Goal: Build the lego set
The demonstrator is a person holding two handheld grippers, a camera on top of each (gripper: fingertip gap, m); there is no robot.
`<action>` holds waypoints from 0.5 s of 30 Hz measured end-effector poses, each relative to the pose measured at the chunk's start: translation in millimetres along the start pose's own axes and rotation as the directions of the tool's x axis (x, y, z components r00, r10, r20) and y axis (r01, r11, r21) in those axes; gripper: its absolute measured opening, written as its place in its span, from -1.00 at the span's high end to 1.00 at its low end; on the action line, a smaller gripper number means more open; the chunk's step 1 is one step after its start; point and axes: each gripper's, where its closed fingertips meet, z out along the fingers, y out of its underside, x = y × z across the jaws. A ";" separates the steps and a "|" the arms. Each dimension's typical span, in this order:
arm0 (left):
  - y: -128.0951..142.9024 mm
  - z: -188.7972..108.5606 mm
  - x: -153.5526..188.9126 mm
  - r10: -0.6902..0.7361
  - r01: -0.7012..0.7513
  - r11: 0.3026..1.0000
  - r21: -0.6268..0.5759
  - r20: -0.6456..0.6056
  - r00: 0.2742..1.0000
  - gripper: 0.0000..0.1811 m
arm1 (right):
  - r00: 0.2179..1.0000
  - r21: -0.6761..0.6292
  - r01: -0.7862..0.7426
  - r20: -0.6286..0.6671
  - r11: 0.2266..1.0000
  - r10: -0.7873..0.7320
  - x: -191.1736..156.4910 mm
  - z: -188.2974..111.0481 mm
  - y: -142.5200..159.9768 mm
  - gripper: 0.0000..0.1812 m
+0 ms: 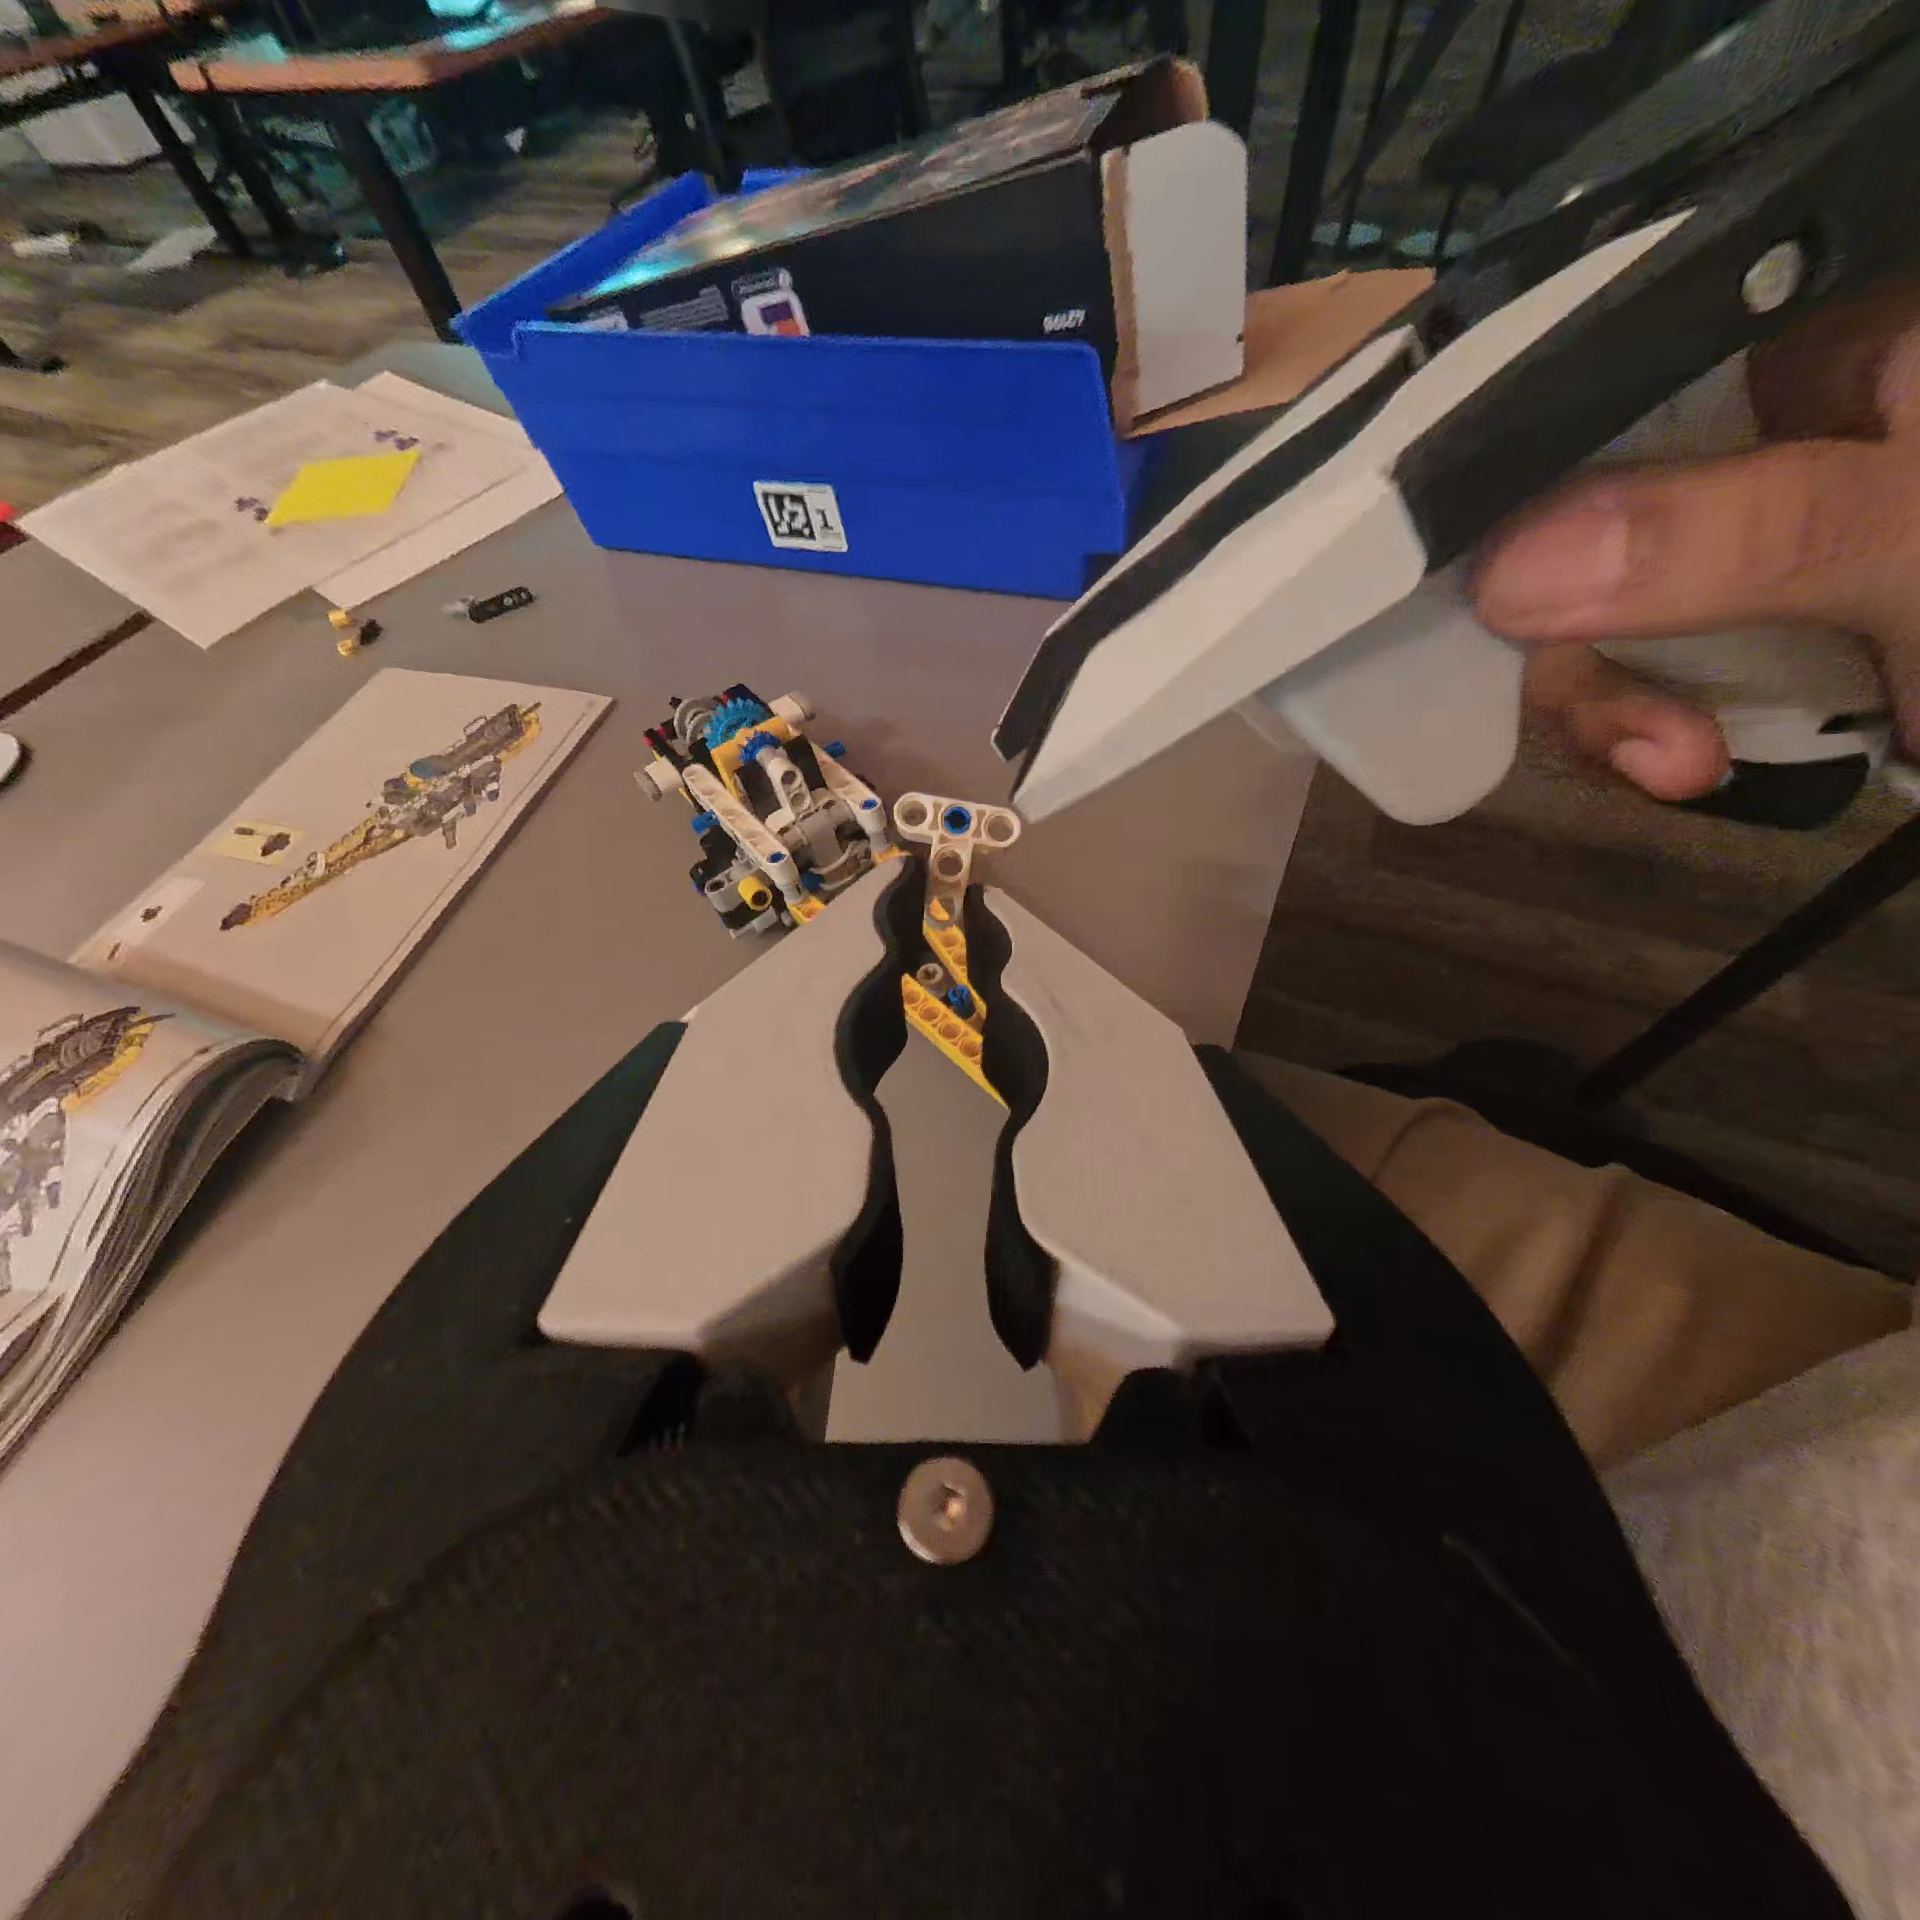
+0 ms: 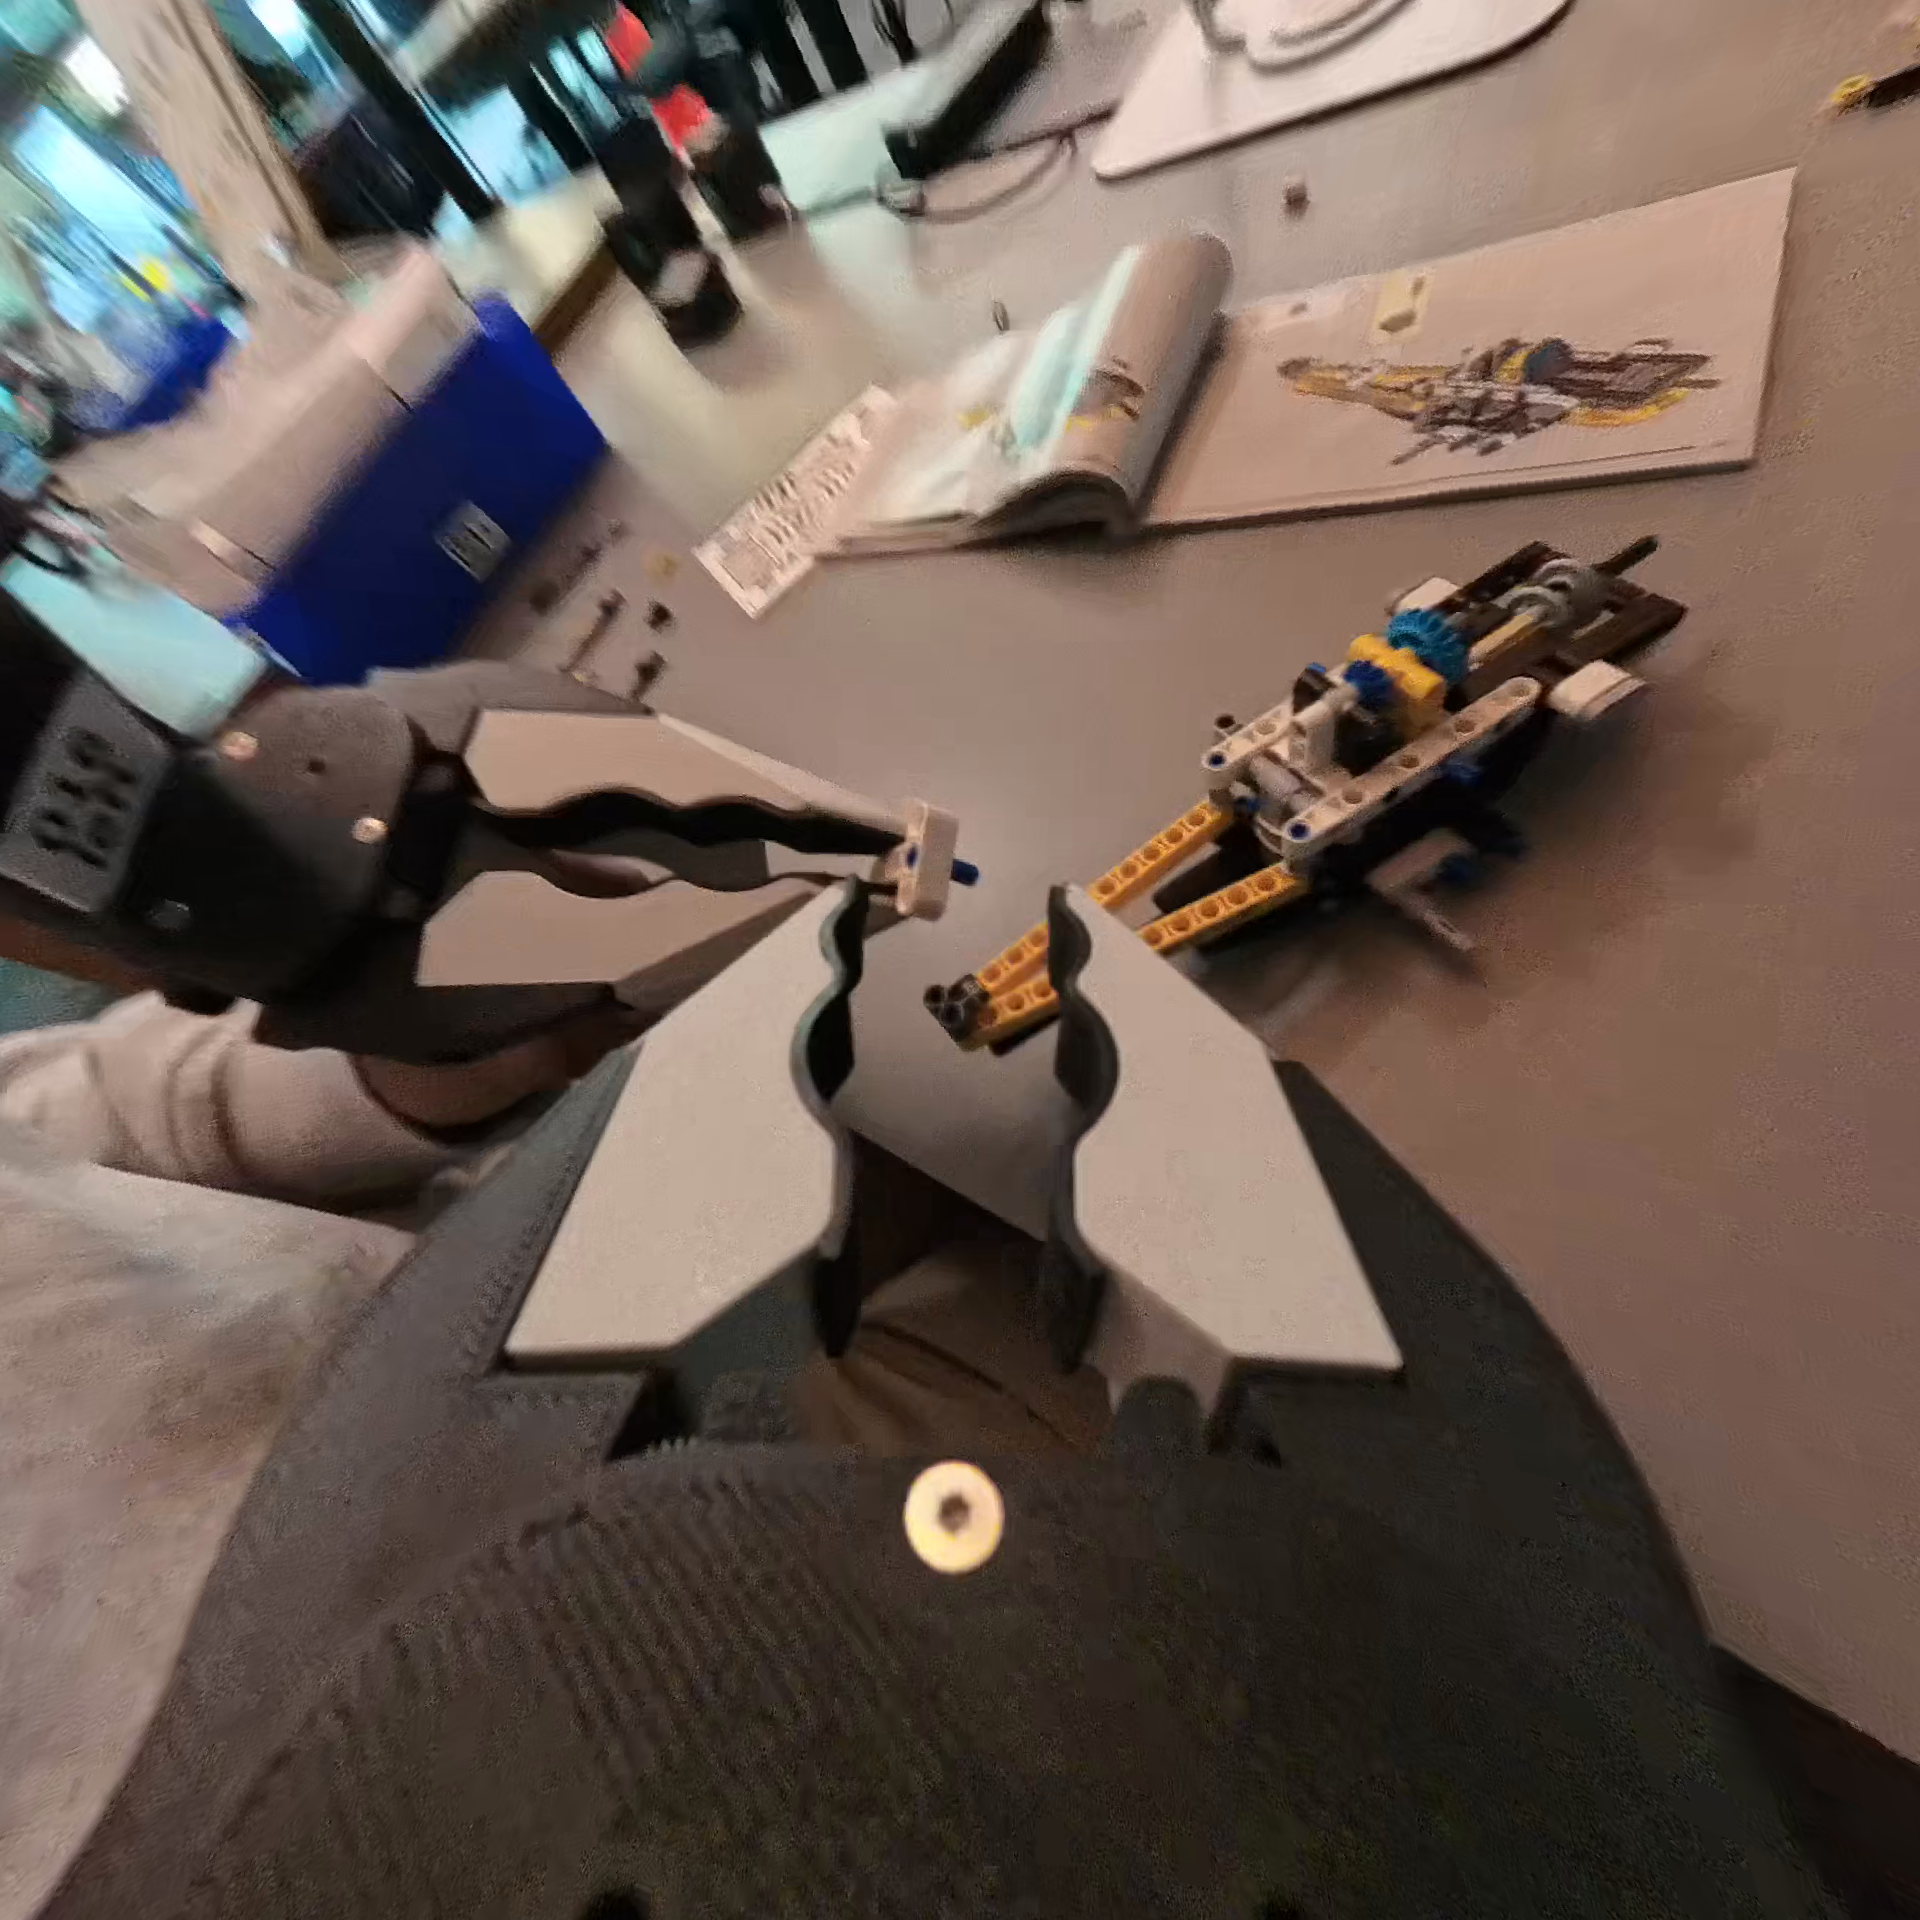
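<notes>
My left gripper (image 1: 943,891) is shut on a white T-shaped piece (image 1: 954,828) with a blue pin, holding it above the table's near corner. The partly built lego model (image 1: 758,821), white, black and yellow with blue gears, lies on the grey table just beyond it. Its two yellow beams (image 1: 951,997) show between my fingers. My right gripper (image 2: 956,899) is open and empty, with the ends of the yellow beams (image 2: 1013,997) between its fingertips. In the right wrist view the left gripper (image 2: 883,852) holds the white piece (image 2: 928,847) just left of my right fingertips. The right gripper's tip (image 1: 1013,774) hangs right of the white piece.
A blue bin (image 1: 831,436) holding the black set box stands at the back. An open instruction booklet (image 1: 343,862) lies to the left, with loose sheets (image 1: 291,499) and small loose parts (image 1: 499,603) behind it. The table edge (image 1: 1273,883) and a person's leg are at the right. Left and right tips are no more than a few centimetres apart.
</notes>
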 end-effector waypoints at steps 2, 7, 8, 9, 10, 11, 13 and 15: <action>-0.8 -0.6 2.5 0.049 -0.049 0.999 0.014 0.001 0.999 0.95 | 1.000 -0.039 0.021 -0.002 0.999 -0.021 -5.3 4.0 2.8 0.56; -7.4 -6.3 6.3 0.051 -0.049 0.995 0.082 -0.027 0.998 0.94 | 0.991 -0.011 -0.110 0.080 0.994 0.110 -10.5 11.9 0.4 0.83; -8.7 -8.7 6.0 0.019 -0.014 0.995 0.101 -0.050 0.999 0.94 | 0.987 -0.005 -0.125 0.101 0.992 0.124 -12.5 11.7 -0.7 0.83; -9.7 -10.9 4.0 -0.030 0.038 0.992 0.118 -0.071 0.997 0.92 | 0.984 0.010 -0.138 0.116 0.990 0.136 -13.6 11.2 -3.0 0.83; -10.3 -12.9 1.2 -0.092 0.105 0.985 0.134 -0.100 0.991 0.85 | 0.982 0.033 -0.145 0.129 0.989 0.139 -14.3 9.9 -6.3 0.83; -11.0 -15.3 -0.2 -0.167 0.190 0.971 0.149 -0.154 0.974 0.77 | 0.980 0.055 -0.147 0.146 0.988 0.138 -15.6 8.1 -9.9 0.84; -17.0 -23.0 1.1 -0.333 0.401 0.901 0.167 -0.328 0.884 0.67 | 0.962 0.094 -0.157 0.239 0.983 0.131 -27.2 3.1 -18.6 0.84; -26.8 -35.3 2.4 -0.426 0.570 0.805 0.164 -0.510 0.748 0.57 | 0.904 0.113 -0.234 0.391 0.966 0.173 -43.7 -3.2 -27.9 0.84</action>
